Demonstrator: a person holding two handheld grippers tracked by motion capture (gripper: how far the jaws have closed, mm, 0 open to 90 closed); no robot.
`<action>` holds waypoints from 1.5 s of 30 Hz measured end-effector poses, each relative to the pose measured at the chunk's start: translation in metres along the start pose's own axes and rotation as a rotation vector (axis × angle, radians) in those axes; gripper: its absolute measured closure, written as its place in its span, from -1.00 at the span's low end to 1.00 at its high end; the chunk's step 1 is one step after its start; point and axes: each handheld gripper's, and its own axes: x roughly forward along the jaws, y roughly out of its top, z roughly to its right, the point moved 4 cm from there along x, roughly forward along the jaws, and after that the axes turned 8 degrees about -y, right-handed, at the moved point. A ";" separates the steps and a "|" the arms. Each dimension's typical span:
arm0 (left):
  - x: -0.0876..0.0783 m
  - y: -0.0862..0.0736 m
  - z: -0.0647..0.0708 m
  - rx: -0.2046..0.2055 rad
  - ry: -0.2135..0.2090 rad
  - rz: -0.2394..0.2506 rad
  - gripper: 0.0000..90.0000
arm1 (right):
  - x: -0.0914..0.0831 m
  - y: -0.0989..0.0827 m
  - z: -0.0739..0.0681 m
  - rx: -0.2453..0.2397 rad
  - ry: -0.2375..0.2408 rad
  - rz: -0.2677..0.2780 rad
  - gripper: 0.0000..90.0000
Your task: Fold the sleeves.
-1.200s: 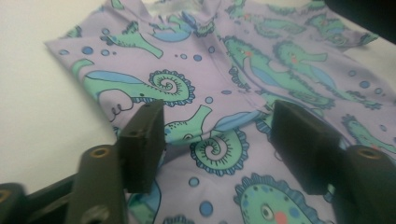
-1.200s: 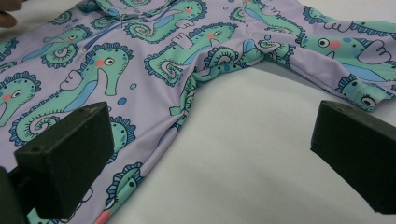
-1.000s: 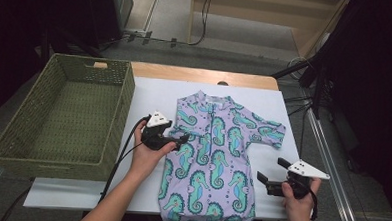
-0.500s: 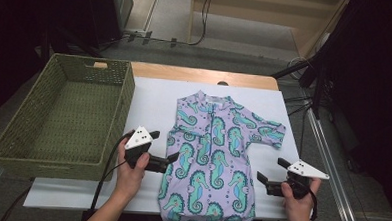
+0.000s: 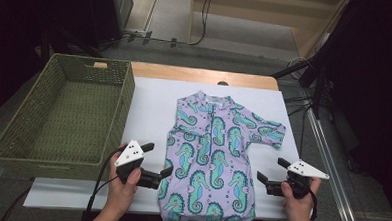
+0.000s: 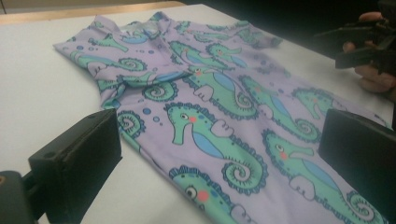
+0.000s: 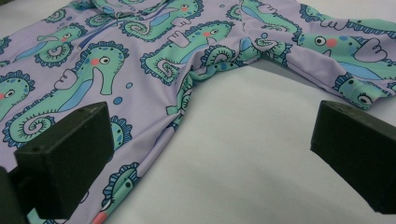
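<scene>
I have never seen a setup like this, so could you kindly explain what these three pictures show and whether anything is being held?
There is no robot here: a person holds a hand tool with a two-jaw claw in each hand. The high view looks down on the table. The left claw and the right claw sit at either side of a lilac seahorse-print baby suit spread flat on the white surface. An olive woven basket stands at the left. The other two pictures come from cameras riding on the tools, each looking out between its own black jaws at the fabric. Both claws stand open, and nothing is gripped.
</scene>
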 end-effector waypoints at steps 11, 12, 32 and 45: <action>-0.005 -0.020 0.000 -0.017 -0.003 -0.008 -1.00 | 0.001 0.001 0.002 0.003 -0.001 0.004 -1.00; -0.005 -0.021 0.000 -0.008 0.004 -0.010 -1.00 | 0.001 0.001 0.002 0.004 -0.002 0.005 -1.00; -0.001 -0.023 0.000 -0.003 -0.006 -0.011 -1.00 | -0.009 0.008 0.001 0.066 -0.053 0.031 -1.00; -0.003 -0.023 -0.009 -0.081 -0.036 0.007 -1.00 | -0.016 0.011 0.003 0.091 -0.063 0.040 -1.00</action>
